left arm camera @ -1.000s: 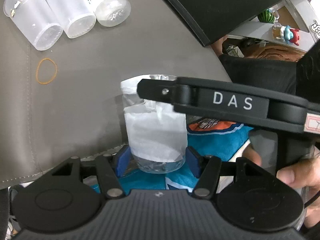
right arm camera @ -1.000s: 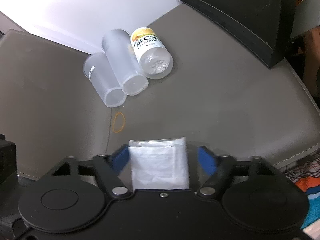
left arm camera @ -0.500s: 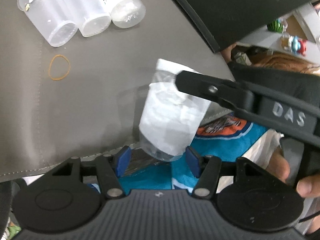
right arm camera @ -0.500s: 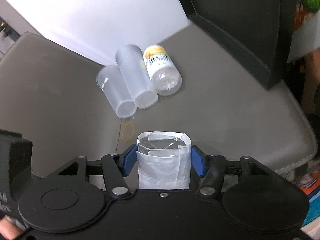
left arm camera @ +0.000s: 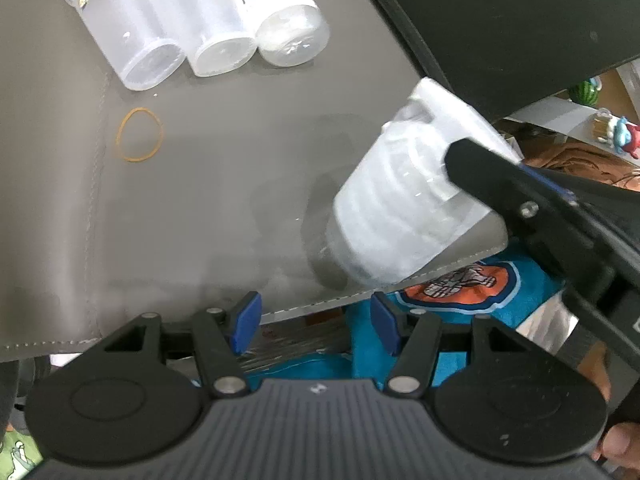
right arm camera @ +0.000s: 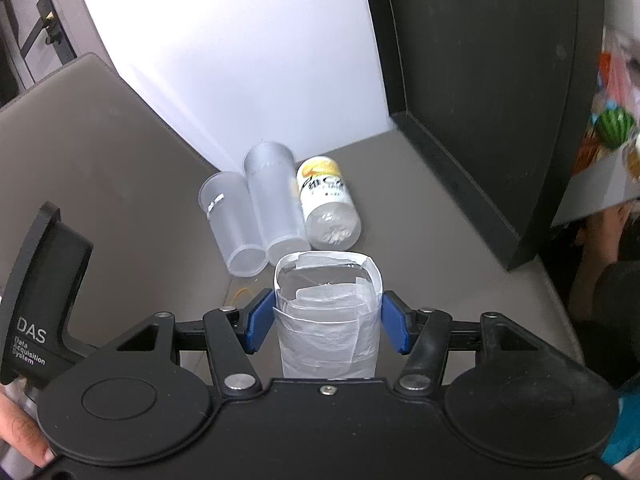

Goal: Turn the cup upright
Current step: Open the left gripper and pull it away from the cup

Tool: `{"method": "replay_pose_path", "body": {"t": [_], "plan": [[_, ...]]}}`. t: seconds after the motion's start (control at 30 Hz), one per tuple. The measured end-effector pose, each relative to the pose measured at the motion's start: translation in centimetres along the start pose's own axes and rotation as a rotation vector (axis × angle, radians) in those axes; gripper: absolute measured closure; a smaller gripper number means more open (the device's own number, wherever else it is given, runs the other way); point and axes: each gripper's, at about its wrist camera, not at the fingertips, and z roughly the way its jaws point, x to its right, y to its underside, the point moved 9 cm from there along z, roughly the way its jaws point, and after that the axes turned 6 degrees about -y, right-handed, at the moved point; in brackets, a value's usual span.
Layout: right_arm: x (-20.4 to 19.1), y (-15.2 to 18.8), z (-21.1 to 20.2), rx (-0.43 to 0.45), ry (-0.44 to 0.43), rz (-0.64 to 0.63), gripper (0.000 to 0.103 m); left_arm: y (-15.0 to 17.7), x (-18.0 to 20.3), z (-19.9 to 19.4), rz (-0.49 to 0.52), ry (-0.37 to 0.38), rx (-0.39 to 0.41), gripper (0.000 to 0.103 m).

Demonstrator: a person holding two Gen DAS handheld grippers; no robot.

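**Tongs status: right set grips the cup, left set is free**

Right tongs (right arm camera: 326, 326) clamp the paper-wrapped clear cup (right arm camera: 327, 320) across its middle, blue pads (right arm camera: 260, 322) pressed to both sides of the wall. In the right wrist view the rim is slightly squashed toward a rounded square, so the squeeze looks firm. Left tongs (left arm camera: 314, 326) are released, pads apart, nothing between them, hovering over the near edge of the bench (left arm camera: 224, 184).

Cup location: in the air above the near right part of the grey bench, tilted in the left wrist view, narrow base toward the mat and mouth angled up and away. Judgement: flip mostly done, set-down remaining.

Notes for the set-down:
- Finish the roll until the base is level before lowering; a tilted landing may skid on the thin plastic.
- Ease the squeeze only once the base sits flat; the wall is soft and may spring.
- Land well inside the stitched bench edge (left arm camera: 320, 304).

Farther back lie two frosted tumblers (right arm camera: 256, 216) and a bottle (right arm camera: 326, 208) on their sides, with a rubber band (left arm camera: 139, 134) nearer. All are well apart from the cup.
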Motion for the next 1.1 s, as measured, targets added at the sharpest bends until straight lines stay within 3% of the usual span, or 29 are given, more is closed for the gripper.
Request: {"method": "replay_pose_path", "body": {"t": [0.33,0.5,0.63,0.73,0.97,1.1], "plan": [[-1.0,-0.1,0.1,0.057,0.062,-0.123,0.046,-0.2,-1.7,0.0,-0.042,-0.036,-0.005,0.044],[-1.8,0.3,0.4,0.058,0.074,-0.178,0.046,-0.5,-2.9,-0.6,-0.063,-0.070,0.012,0.043],[-2.1,0.6,0.5,0.054,0.087,-0.216,0.046,-0.9,-4.3,-1.4,-0.063,-0.138,0.024,0.043],[-2.2,1.0,0.7,0.036,0.091,-0.227,0.046,-1.2,-4.8,-2.1,-0.099,-0.120,0.029,0.041],[-2.6,1.5,1.1,0.016,0.115,-0.281,0.046,-3.1,-6.3,-5.6,-0.186,-0.136,0.140,0.040],[-2.5,1.6,1.1,0.012,0.114,-0.274,0.045,-4.5,-5.7,-8.2,-0.217,-0.092,0.225,0.040]]}}
